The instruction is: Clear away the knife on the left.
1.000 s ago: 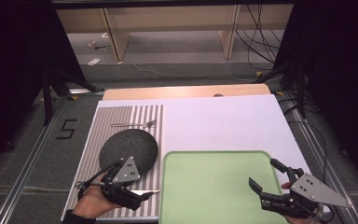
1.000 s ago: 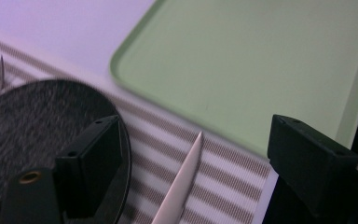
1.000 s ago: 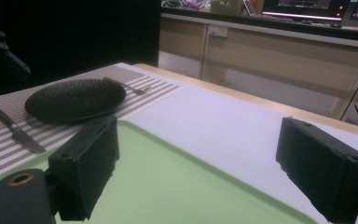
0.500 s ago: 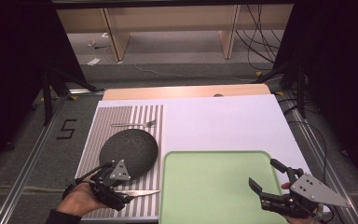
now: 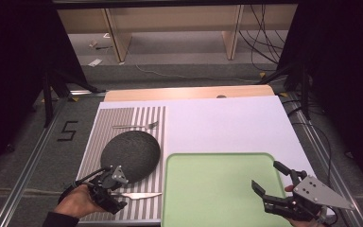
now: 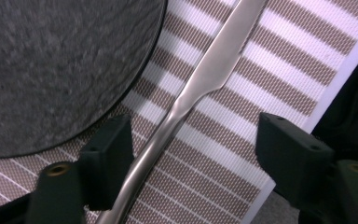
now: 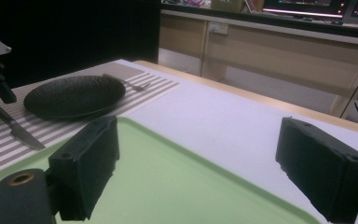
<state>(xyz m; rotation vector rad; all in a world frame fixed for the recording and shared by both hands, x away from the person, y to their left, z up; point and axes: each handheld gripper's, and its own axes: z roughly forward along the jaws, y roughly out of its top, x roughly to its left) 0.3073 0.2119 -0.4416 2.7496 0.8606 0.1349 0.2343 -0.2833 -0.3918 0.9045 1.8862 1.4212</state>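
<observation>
- The left gripper point(image 5: 116, 201) is hovering low over the near edge of the striped placemat point(image 5: 132, 118), held in the person's left hand point(image 5: 75, 203), which is coming in from the bottom of the high view.
- Its jaws are standing wide apart and gripping nothing; in the left gripper view the table knife point(image 6: 200, 84) is lying between them, its handle running just beside the left jaw, though I cannot tell whether it is touching that jaw.
- The table knife point(image 5: 137, 195) is lying flat on the striped placemat, just in front of the dark round plate point(image 5: 131, 150), with its blade pointing toward the green tray point(image 5: 208, 189).
- The dark round plate is sitting on the placemat, and a fork point(image 5: 134, 126) is lying on the stripes beyond it.
- The right gripper point(image 5: 276, 187) is hanging above the near right corner of the green tray, well apart from the knife.
- Its jaws are spread wide too, with nothing between them; in the right gripper view they are framing the tray's surface point(image 7: 177, 177) and the white table top point(image 7: 223, 116) behind it.
- From that same view the plate point(image 7: 74, 95) and the knife point(image 7: 11, 126) are showing off to the left on the placemat.
</observation>
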